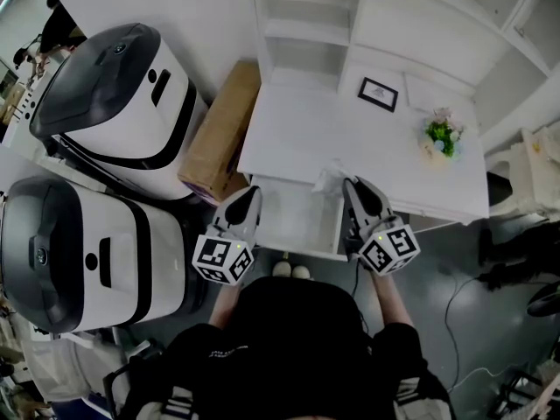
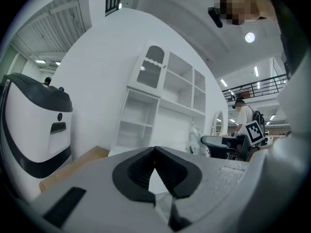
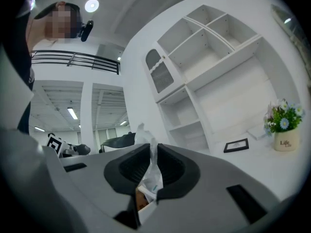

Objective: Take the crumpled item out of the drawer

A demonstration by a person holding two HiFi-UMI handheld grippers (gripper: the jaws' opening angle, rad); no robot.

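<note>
Right gripper view: right hand-held gripper (image 3: 151,148) is clamped on the crumpled wrapper (image 3: 151,173), pinched mid-length between the pads. Wrapper's long axis runs upright: top end pokes up past the jaw tips, bottom end hangs below them. Head view: wrapper is at that gripper's tip, clear of the open drawer (image 1: 297,226), which is below and between both grippers. Left hand-held gripper (image 2: 155,152): jaws together at the tips, nothing between them.

Crumpled item (image 3: 151,176) half hidden inside right gripper (image 3: 150,150), framed picture (image 1: 378,94) unreadably small
</note>
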